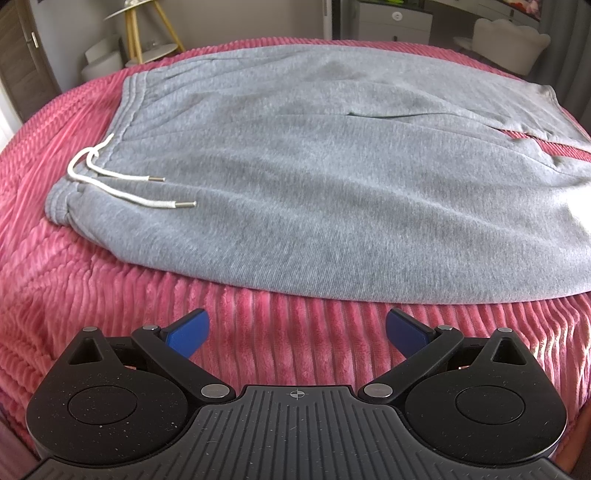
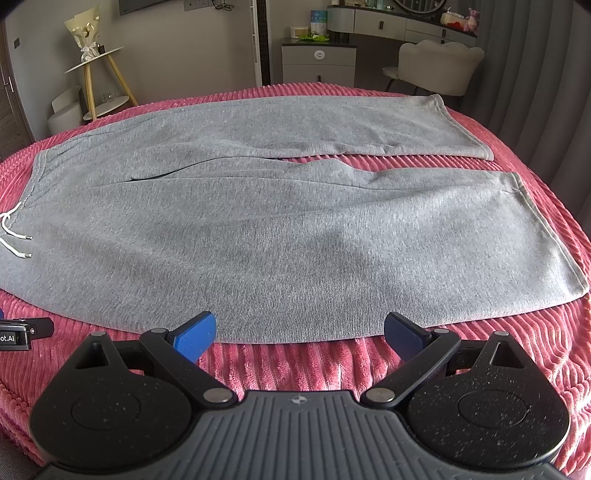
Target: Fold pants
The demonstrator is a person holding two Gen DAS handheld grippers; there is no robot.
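Grey sweatpants (image 2: 280,236) lie flat and unfolded on a pink ribbed blanket (image 2: 295,365), waistband at the left, both legs running right, side by side with a narrow gap. The white drawstring (image 1: 122,184) lies on the waistband end (image 1: 122,122). The pants also fill the left wrist view (image 1: 314,192). My left gripper (image 1: 297,328) is open and empty, just short of the near edge by the waist. My right gripper (image 2: 300,332) is open and empty, at the near edge of the front leg. Part of the left gripper (image 2: 22,330) shows at the left edge.
The blanket covers a bed that drops off on all sides. Behind it stand a wooden tripod side table (image 2: 99,70), a white cabinet (image 2: 319,64), a cream chair (image 2: 436,64) and a dresser (image 2: 402,22). A grey curtain (image 2: 535,74) hangs at the right.
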